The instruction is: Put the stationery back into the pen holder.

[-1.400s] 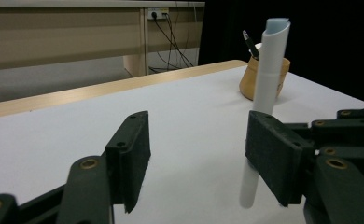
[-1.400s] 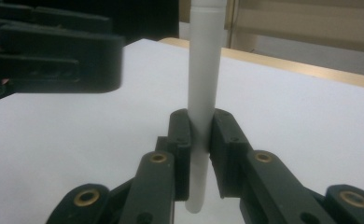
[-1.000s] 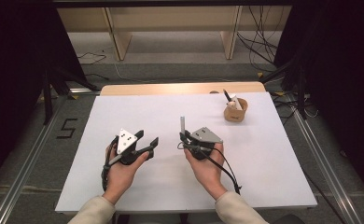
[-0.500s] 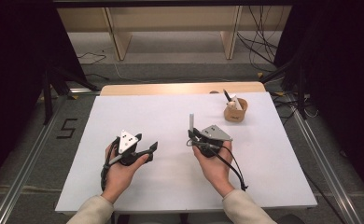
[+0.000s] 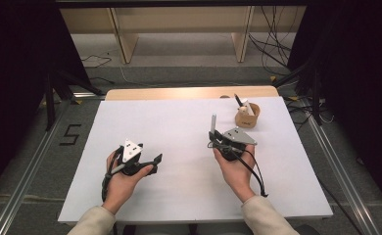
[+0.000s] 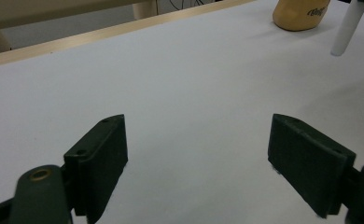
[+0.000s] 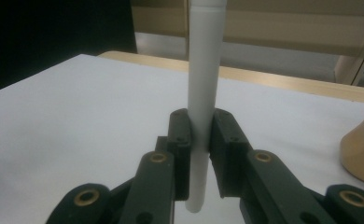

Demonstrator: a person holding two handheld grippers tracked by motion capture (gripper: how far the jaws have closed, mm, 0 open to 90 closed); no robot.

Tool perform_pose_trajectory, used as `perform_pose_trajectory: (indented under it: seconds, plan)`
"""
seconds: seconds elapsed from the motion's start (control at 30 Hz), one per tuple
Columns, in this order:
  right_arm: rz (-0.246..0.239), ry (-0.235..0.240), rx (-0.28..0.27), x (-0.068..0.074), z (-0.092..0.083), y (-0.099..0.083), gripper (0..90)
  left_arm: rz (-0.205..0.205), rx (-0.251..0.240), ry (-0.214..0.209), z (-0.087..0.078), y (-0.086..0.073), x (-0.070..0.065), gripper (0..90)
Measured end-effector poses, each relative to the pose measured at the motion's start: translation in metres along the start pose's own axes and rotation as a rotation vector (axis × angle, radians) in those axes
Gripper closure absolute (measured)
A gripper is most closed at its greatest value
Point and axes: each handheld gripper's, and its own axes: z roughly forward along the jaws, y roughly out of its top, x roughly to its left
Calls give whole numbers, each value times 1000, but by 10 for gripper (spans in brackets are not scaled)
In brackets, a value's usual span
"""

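Holding a white tube (image 7: 203, 93) upright, your right gripper (image 5: 217, 139) has its jaws clamped on the tube's lower part, as the right gripper view shows, with the tube's bottom end poking out below the pads. Take the tan cup (image 5: 247, 116) as your landmark: it stands near the far right edge of the table (image 5: 179, 122), with a dark pen and a pale item sticking out of it. Your tube sits just on the near-left side of that cup, apart from it, raised above the white tabletop. Your left gripper (image 5: 150, 164) lies well to the left of the cup and nearer to you, low over the table. Its jaws have just been opening and now stand wide apart, with bare tabletop between them in the left gripper view. From that same view, the cup (image 6: 301, 14) and the tube's end (image 6: 346, 32) show at the far right.
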Motion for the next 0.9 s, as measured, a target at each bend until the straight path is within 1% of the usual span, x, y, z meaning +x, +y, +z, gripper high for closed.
perform_pose_trajectory:
  seconds: [0.23,0.43,0.57,0.7,0.9]
  plan:
    - [2,-13,2,-8,-1,1,789,-8,6,-2,-2,-3,2,195]
    - [2,-35,-5,-20,-3,2,789,-14,19,-5,-1,-4,2,199]
    - [4,-49,-11,-27,-4,3,789,-9,27,-3,-1,-5,2,201]
    - [10,-65,-16,-34,-6,5,789,-15,30,-6,-1,-5,2,201]
    - [17,-83,-23,-44,-9,8,789,-12,38,-5,0,-6,3,202]
